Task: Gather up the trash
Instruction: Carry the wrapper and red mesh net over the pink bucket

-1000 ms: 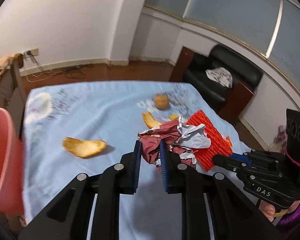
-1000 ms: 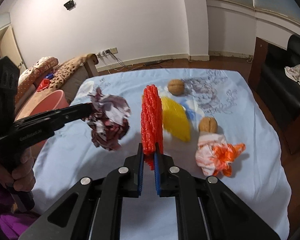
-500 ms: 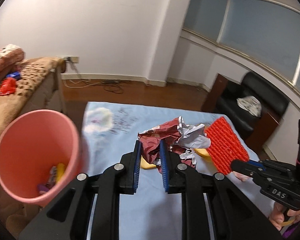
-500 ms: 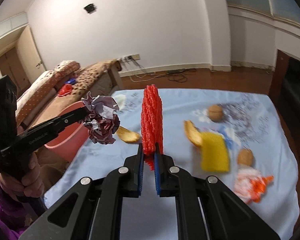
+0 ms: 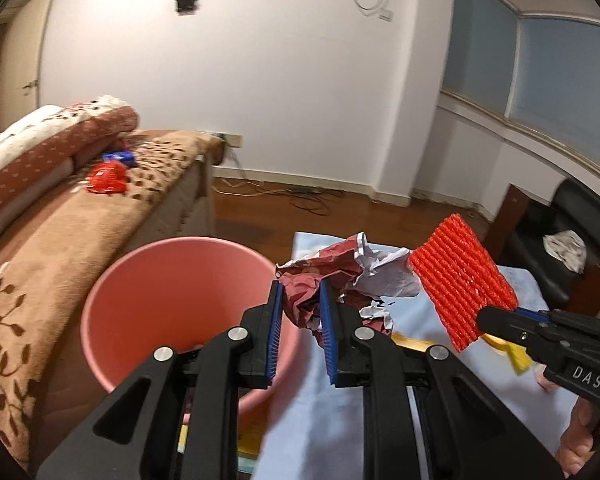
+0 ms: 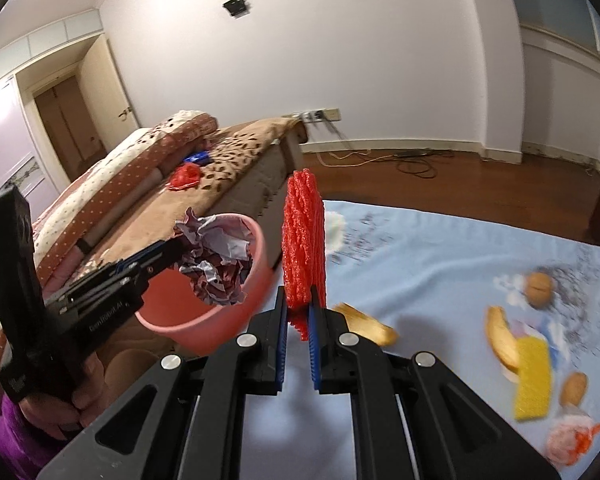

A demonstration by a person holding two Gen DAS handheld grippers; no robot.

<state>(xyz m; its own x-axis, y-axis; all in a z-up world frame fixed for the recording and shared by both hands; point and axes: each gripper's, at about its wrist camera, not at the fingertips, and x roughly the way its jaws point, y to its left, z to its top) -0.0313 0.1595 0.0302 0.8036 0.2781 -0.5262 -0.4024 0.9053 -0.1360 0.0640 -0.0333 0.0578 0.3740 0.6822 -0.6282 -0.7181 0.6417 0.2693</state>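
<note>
My left gripper (image 5: pixel 300 304) is shut on a crumpled dark red and white wrapper (image 5: pixel 340 276) and holds it in the air at the right rim of a pink bin (image 5: pixel 172 280). In the right wrist view the wrapper (image 6: pixel 216 256) hangs over the bin (image 6: pixel 236 312). My right gripper (image 6: pixel 298 312) is shut on a red foam net (image 6: pixel 304 240) held upright above the blue cloth, just right of the bin. The net also shows in the left wrist view (image 5: pixel 460 276).
The blue tablecloth (image 6: pixel 440 264) holds walnuts (image 6: pixel 540 284), peel pieces (image 6: pixel 368 328), a yellow sponge (image 6: pixel 534 376) and an orange-white wrapper (image 6: pixel 572 440). A brown sofa (image 5: pixel 60 220) stands left of the bin. A black armchair (image 5: pixel 564 248) stands at far right.
Both grippers swung left from over the table towards the pink bin, carrying the wrapper and the red net. The bin now lies under the left gripper.
</note>
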